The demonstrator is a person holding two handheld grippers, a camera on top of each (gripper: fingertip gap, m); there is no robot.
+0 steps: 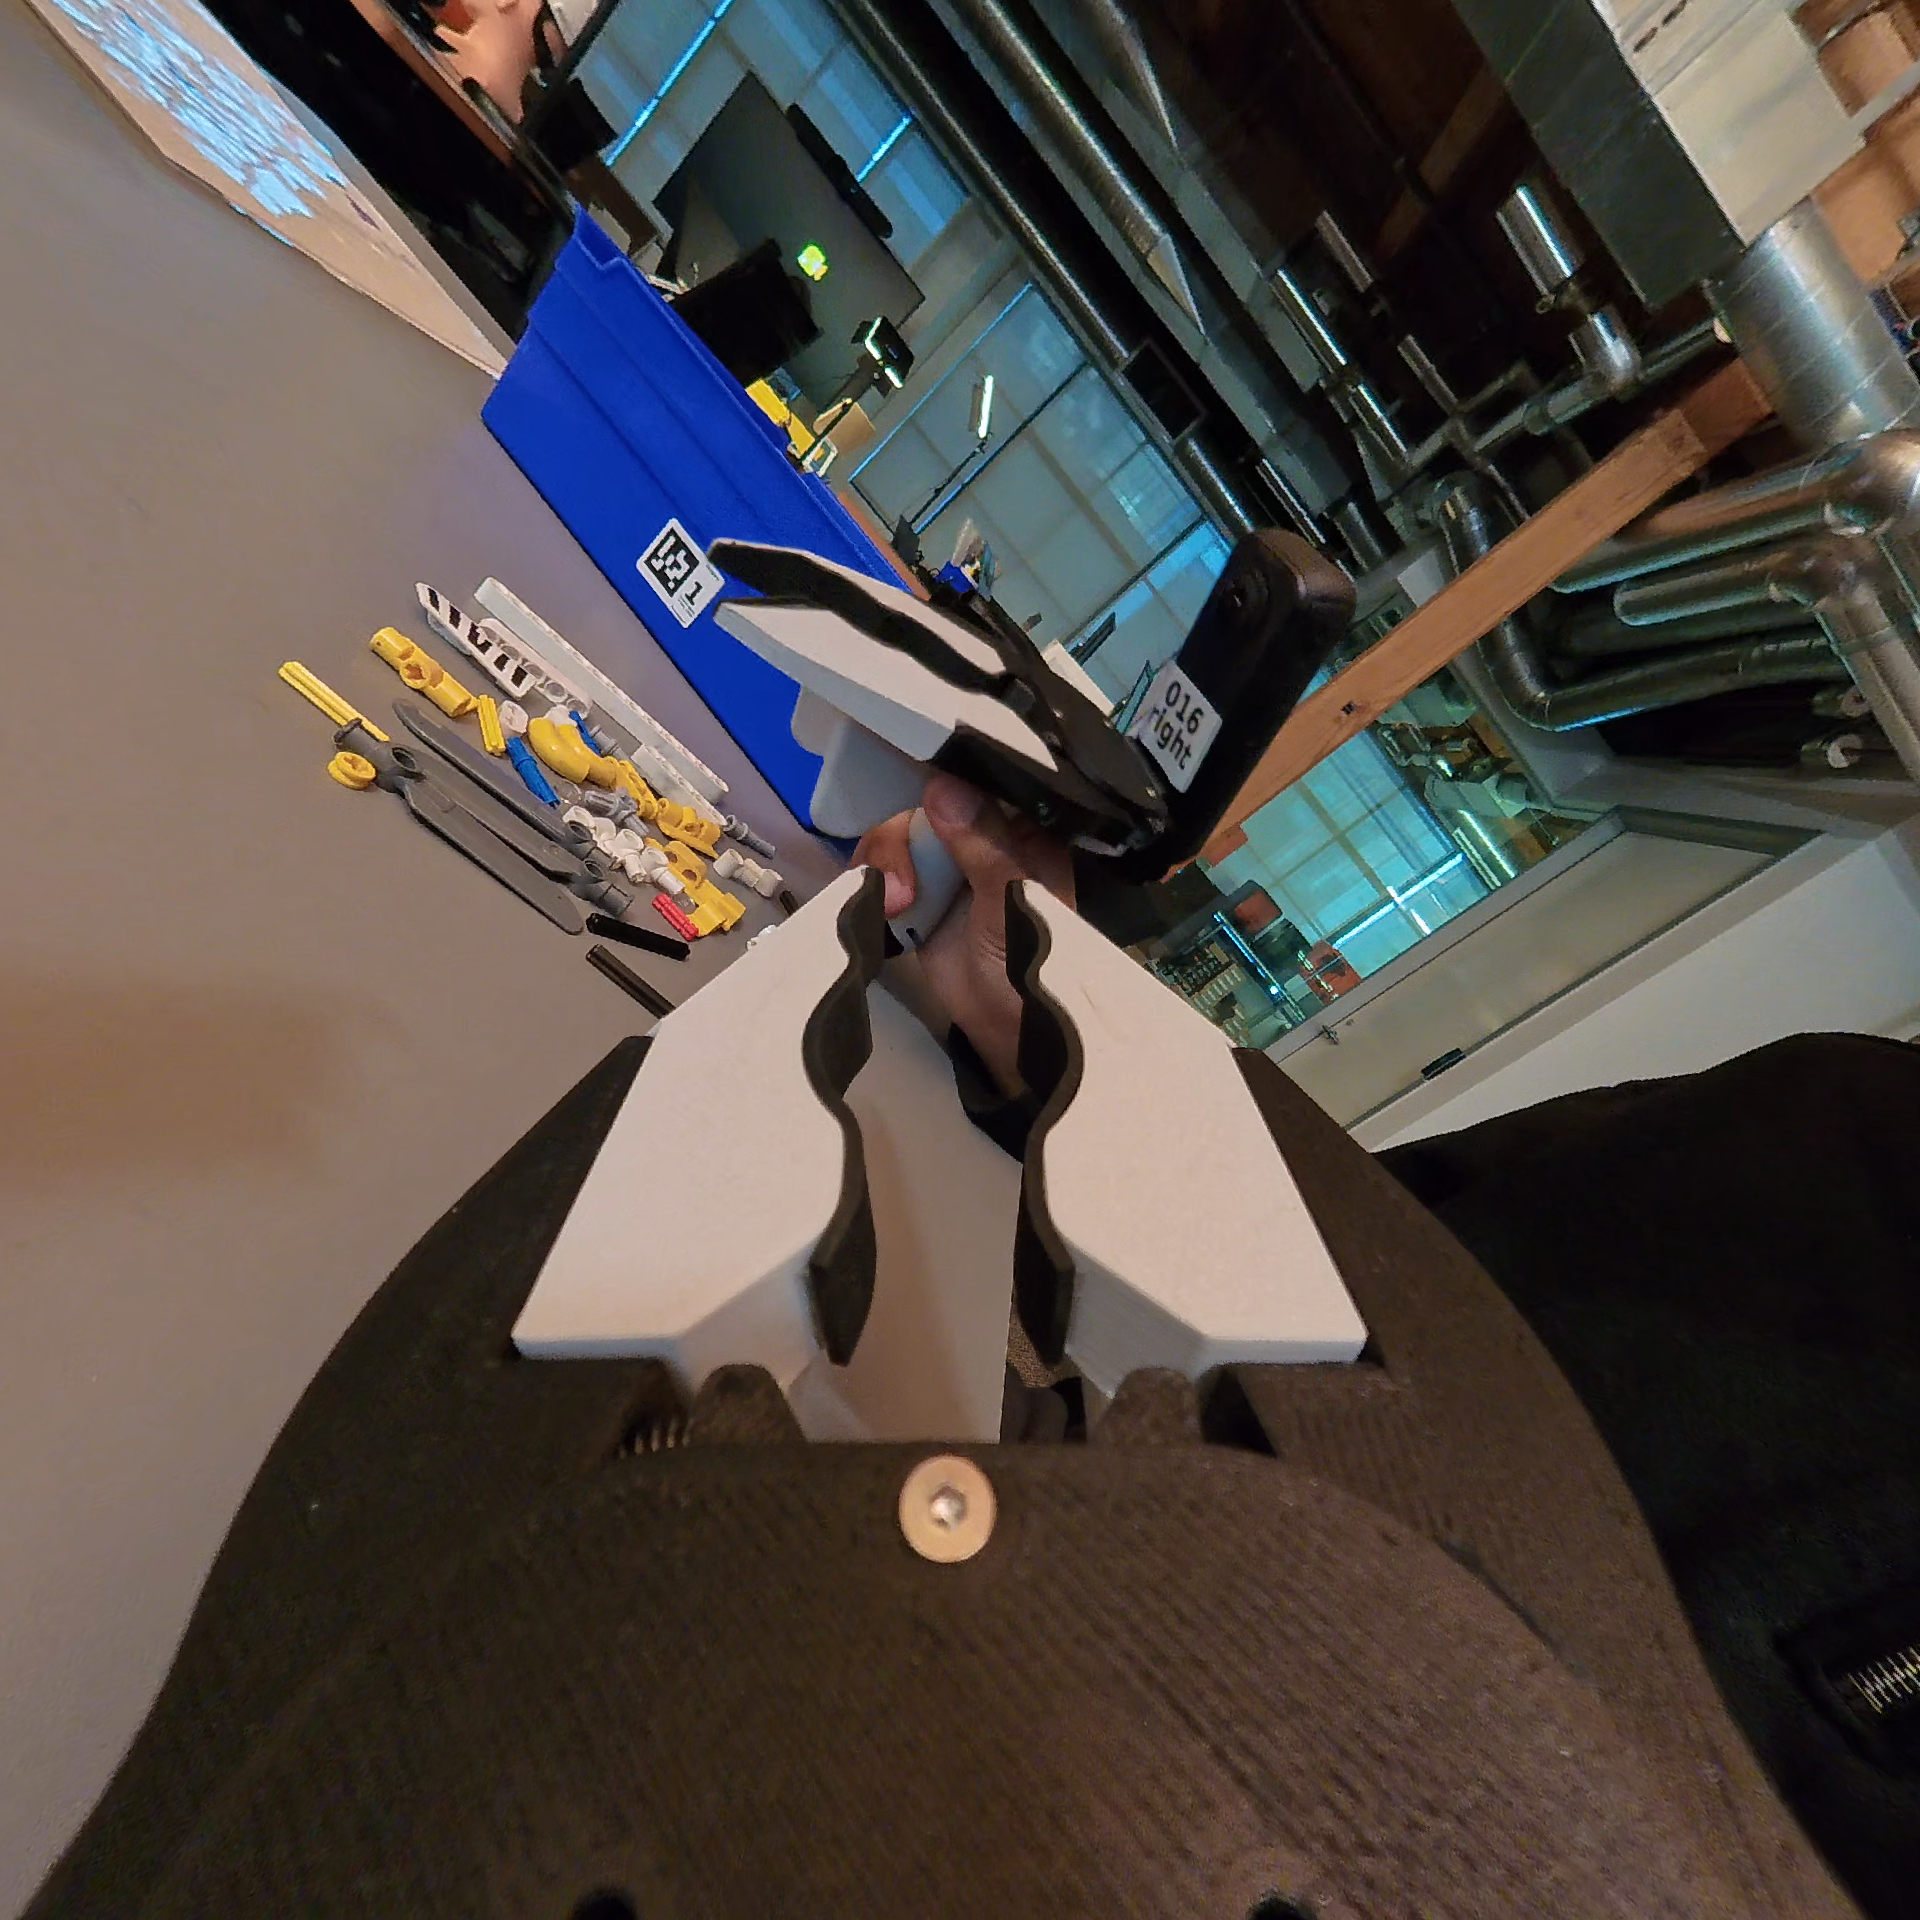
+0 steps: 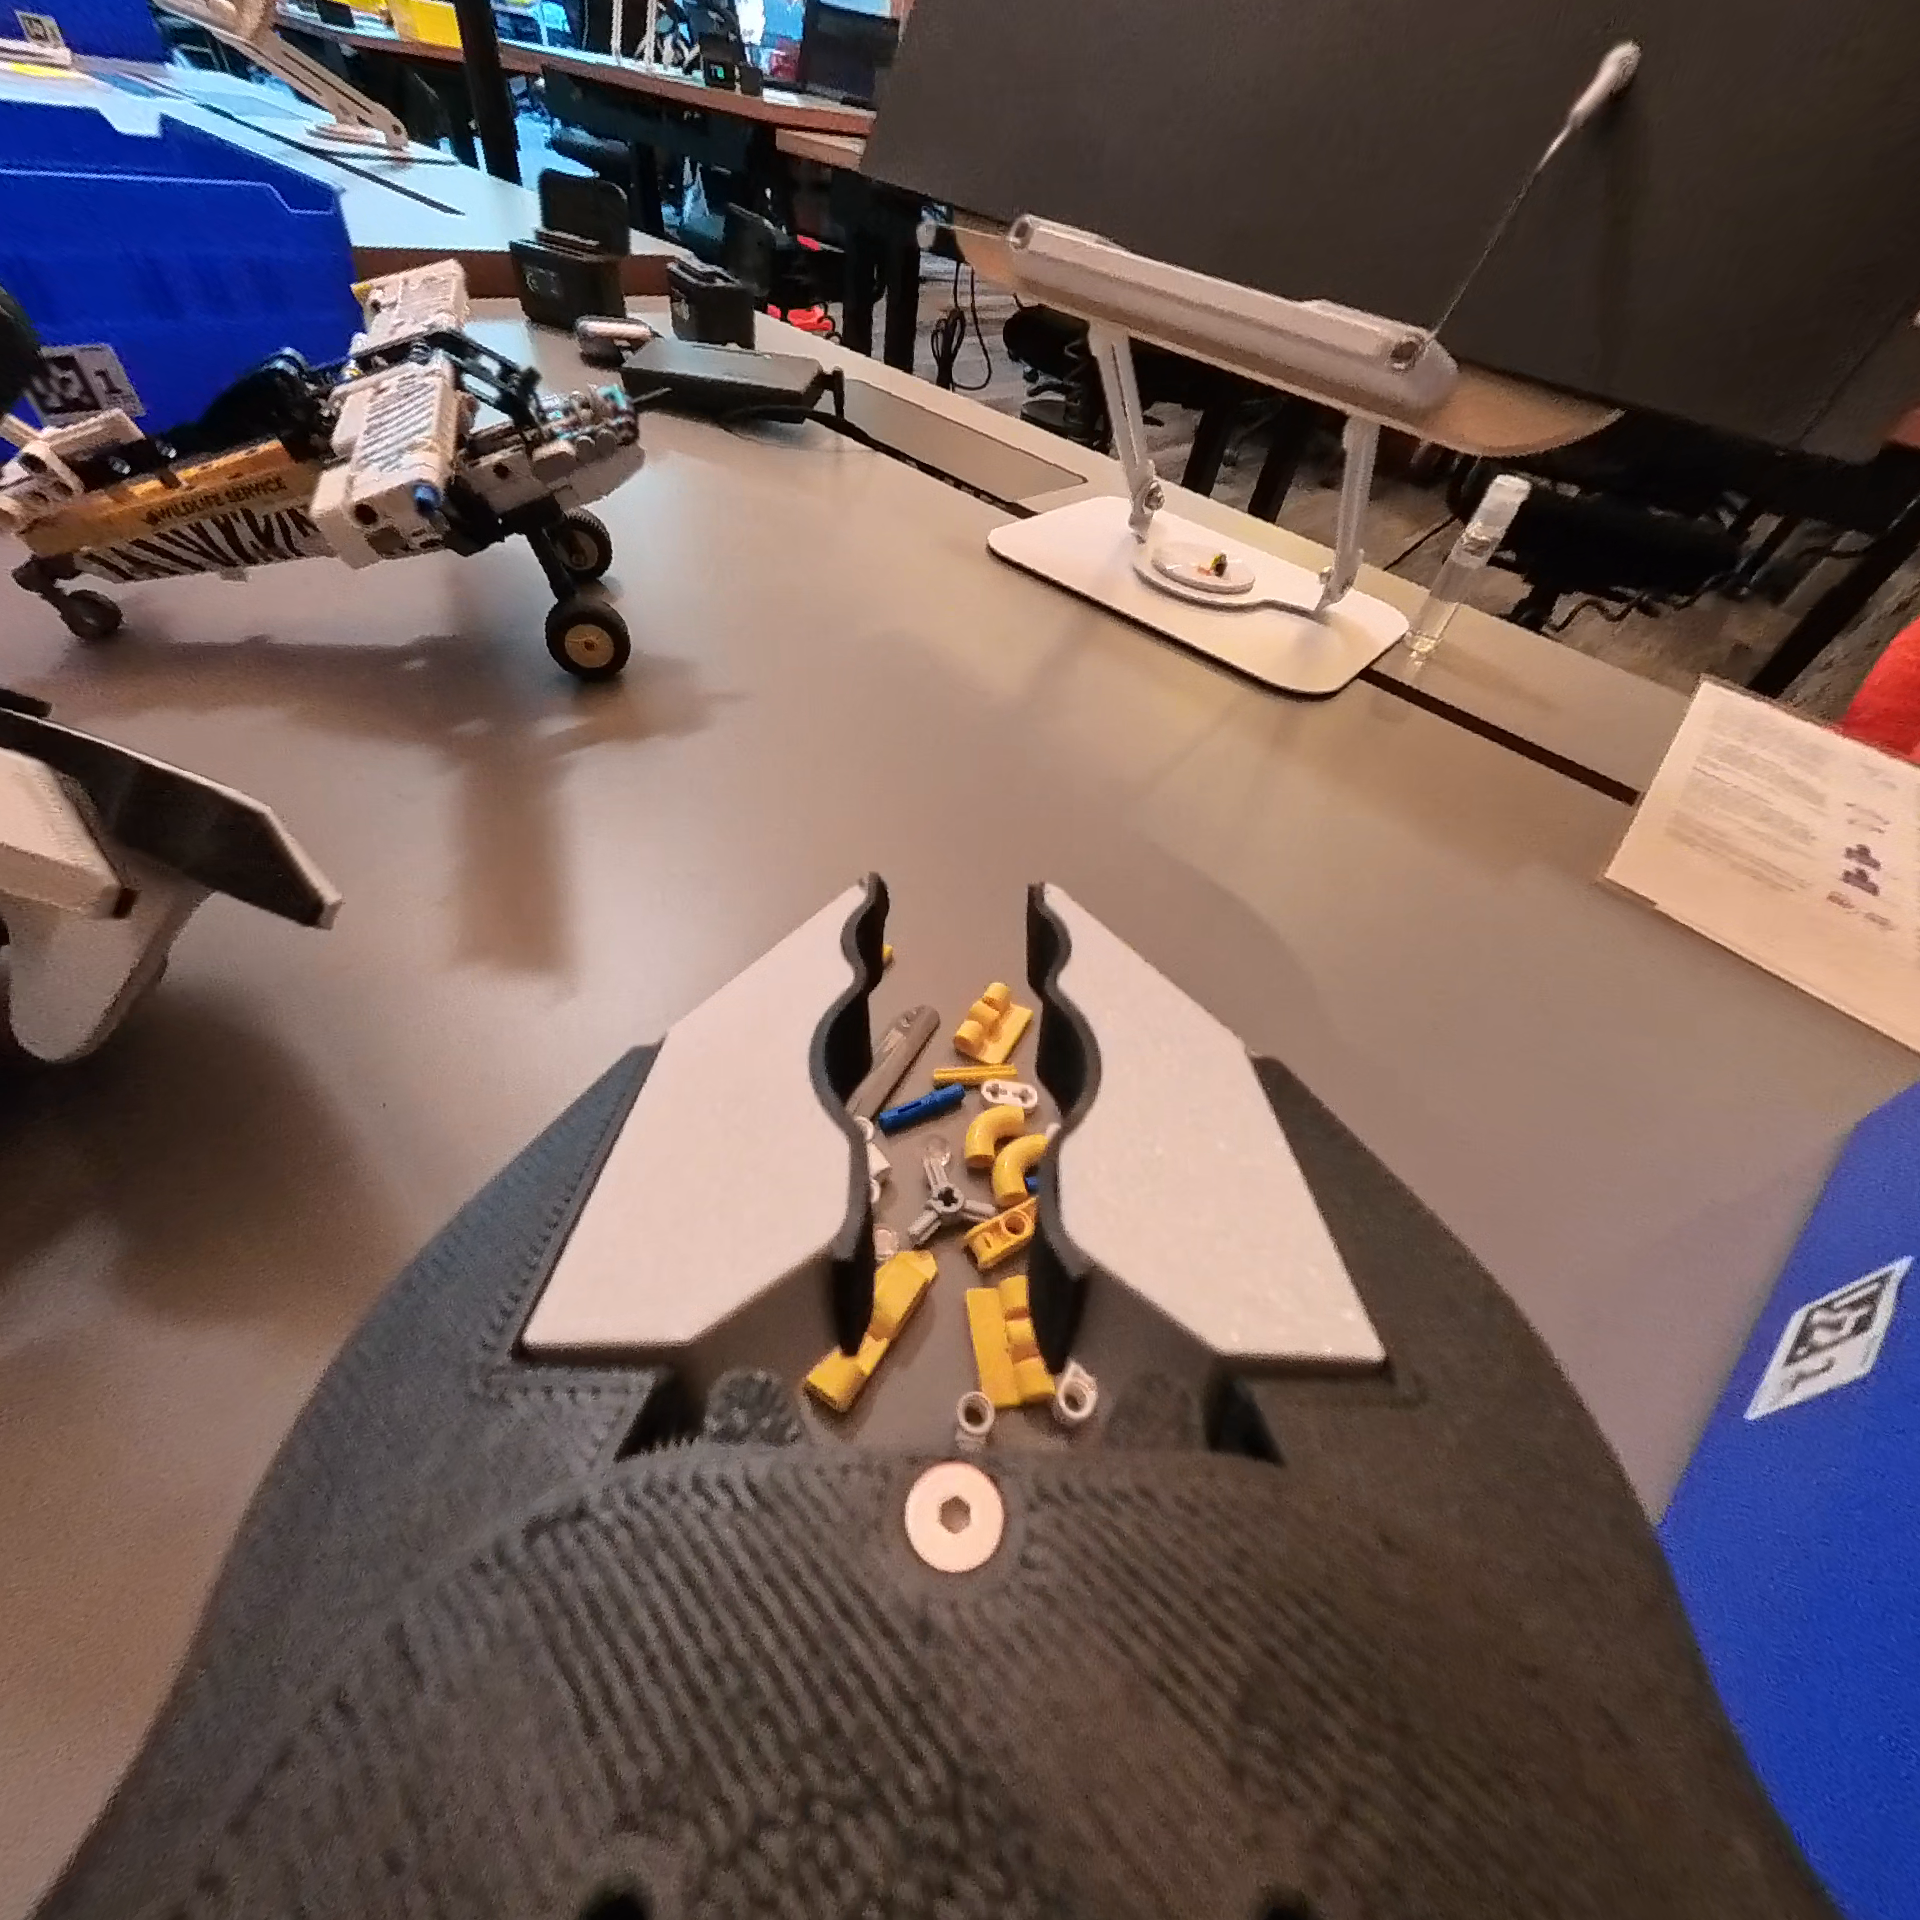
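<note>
My right gripper [image 2: 956, 894] is open and hovers low over a pile of small yellow, grey, white and blue building parts [image 2: 956, 1174] on the grey table [image 2: 935, 727]. Nothing is between its pads. In the left wrist view it [image 1: 727, 587] is held by a hand [image 1: 977, 966] above the same parts [image 1: 582, 769]. My left gripper [image 1: 940, 883] is raised and tilted, with its fingertips apart. A pale flat surface [image 1: 935, 1247] fills the lower gap between its pads, and I cannot tell whether it is gripped. One of its fingers [image 2: 208, 852] shows at the left edge of the right wrist view.
A blue bin [image 1: 644, 436] stands behind the parts. A built toy helicopter on wheels [image 2: 343, 457] stands at the far left. A monitor stand [image 2: 1205, 582] is at the back, a printed sheet [image 2: 1787, 862] at the right, and a blue bin corner [image 2: 1818, 1455] at the near right.
</note>
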